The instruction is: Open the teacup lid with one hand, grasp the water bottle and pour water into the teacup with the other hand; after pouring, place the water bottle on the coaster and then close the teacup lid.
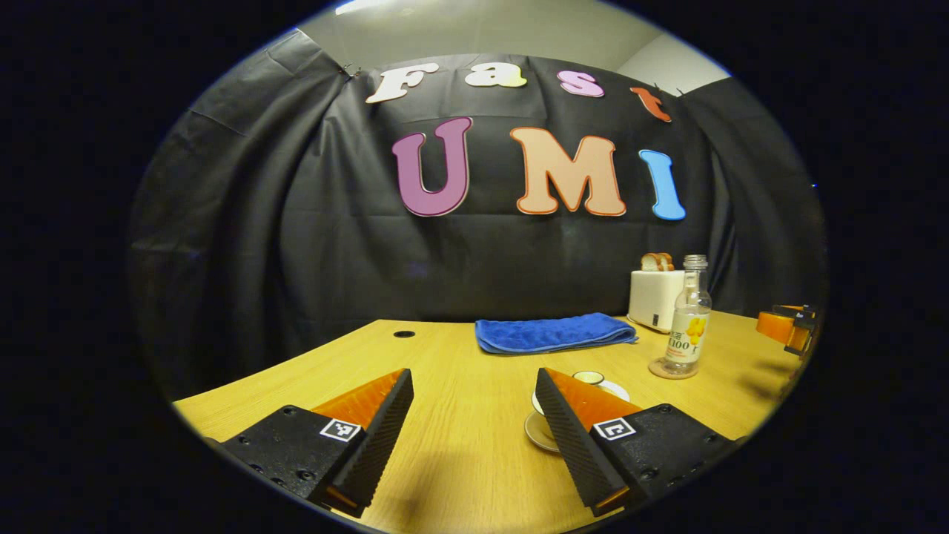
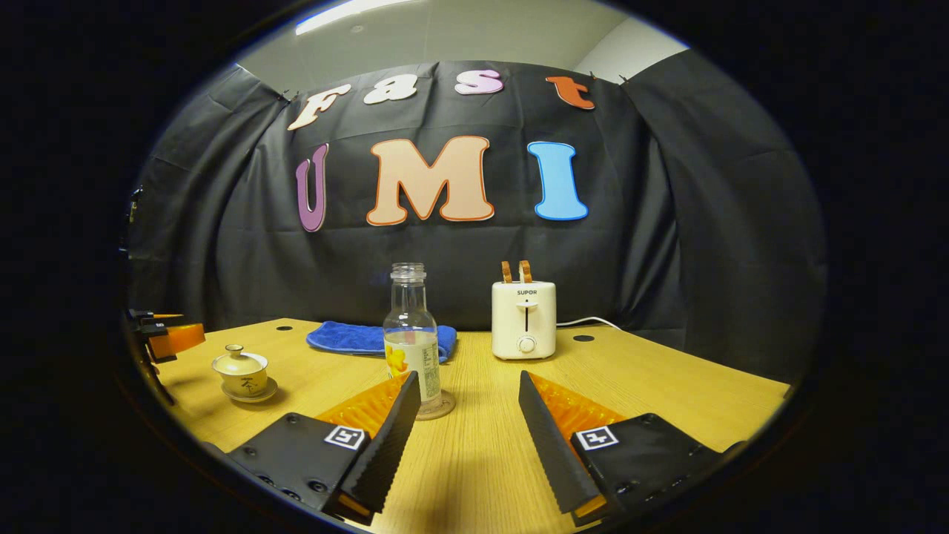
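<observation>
My left gripper (image 1: 474,415) sits at the bottom of the left gripper view with its jaws spread wide and nothing between them, hovering above the wooden table (image 1: 460,460). Just behind its right-hand finger, lower right of centre, I see the teacup (image 1: 589,386) with its lid on, sitting on a saucer and partly hidden by that finger. Farther right, at mid-height, the water bottle (image 1: 688,319) stands upright on a clear coaster (image 1: 671,368), uncapped. Behind it is a white toaster (image 1: 655,299) with bread in its slots, and a folded blue towel (image 1: 552,332) lies at centre near the back wall. At the far right edge I catch the orange of the other gripper.

My right gripper (image 2: 463,415) is likewise wide open and holding nothing, low in the right gripper view. The water bottle (image 2: 411,334) stands just beyond its left-hand finger, near centre, with a little liquid in it. The teacup (image 2: 241,371) is at lower left, lid closed, well apart from the bottle. The toaster (image 2: 524,319) stands right of centre and the towel (image 2: 348,337) lies behind the bottle.
</observation>
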Demonstrator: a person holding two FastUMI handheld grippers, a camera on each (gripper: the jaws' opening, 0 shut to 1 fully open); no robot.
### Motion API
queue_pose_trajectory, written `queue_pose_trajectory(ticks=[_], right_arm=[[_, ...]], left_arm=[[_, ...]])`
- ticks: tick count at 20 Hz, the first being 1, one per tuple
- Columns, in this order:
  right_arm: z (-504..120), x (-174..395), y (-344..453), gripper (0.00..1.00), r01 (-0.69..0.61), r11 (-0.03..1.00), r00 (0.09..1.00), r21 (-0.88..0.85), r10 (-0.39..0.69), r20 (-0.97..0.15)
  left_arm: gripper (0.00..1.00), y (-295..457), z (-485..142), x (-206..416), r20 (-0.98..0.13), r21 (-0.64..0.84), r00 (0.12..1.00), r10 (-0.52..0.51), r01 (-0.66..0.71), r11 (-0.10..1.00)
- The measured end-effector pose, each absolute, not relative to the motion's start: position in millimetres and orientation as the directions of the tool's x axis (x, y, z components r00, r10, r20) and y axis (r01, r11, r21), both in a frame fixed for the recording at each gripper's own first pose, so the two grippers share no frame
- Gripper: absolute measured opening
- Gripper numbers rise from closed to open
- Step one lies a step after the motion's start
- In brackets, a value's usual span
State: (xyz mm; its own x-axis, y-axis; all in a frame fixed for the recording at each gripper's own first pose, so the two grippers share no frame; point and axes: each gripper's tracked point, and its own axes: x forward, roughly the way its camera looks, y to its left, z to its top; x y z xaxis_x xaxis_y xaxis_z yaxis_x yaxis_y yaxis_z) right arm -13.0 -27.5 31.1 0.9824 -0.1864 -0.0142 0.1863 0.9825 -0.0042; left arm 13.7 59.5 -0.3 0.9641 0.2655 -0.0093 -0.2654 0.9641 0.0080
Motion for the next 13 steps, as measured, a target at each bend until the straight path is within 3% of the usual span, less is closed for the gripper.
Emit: queue_pose_trajectory(ticks=[3,4,5,6,7,8,10,13], right_arm=[[30.8,-13.6,-29.9,0.84,0.198,0.98,0.98,-0.005,-0.198,-0.014],[30.7,-13.1,-30.2,0.89,0.201,0.98,0.979,-0.005,-0.201,-0.014],[30.6,-14.4,-31.2,0.84,0.204,0.979,0.979,-0.005,-0.204,-0.014],[30.3,-15.0,-32.6,0.89,0.207,0.978,0.978,-0.006,-0.207,-0.013],[30.9,-15.2,-33.0,0.84,0.211,0.977,0.977,-0.006,-0.211,-0.013],[31.2,-14.9,-33.9,0.89,0.217,0.976,0.976,-0.006,-0.217,-0.013],[30.4,-15.7,-34.5,0.84,0.218,0.976,0.976,-0.006,-0.218,-0.013],[30.4,-16.1,-35.0,0.87,0.218,0.976,0.976,-0.006,-0.218,-0.013]], left_arm=[[0.97,57.8,-0.2,13.8,-0.009,0.008,0.963,0.268,-0.268,0.963],[0.98,58.5,0.1,13.4,-0.009,0.008,0.963,0.268,-0.268,0.963],[0.98,59.0,-0.1,13.3,-0.01,0.008,0.963,0.268,-0.268,0.963],[0.98,59.2,-0.4,13.3,-0.009,0.008,0.963,0.27,-0.27,0.963],[0.98,60.3,0.0,12.6,-0.008,0.008,0.961,0.277,-0.277,0.961],[0.98,62.1,-1.3,12.1,-0.01,0.008,0.958,0.285,-0.285,0.958],[0.97,61.8,-0.4,12.2,-0.009,0.008,0.957,0.289,-0.288,0.957],[0.98,61.9,0.1,12.4,-0.009,0.008,0.957,0.289,-0.288,0.957]])
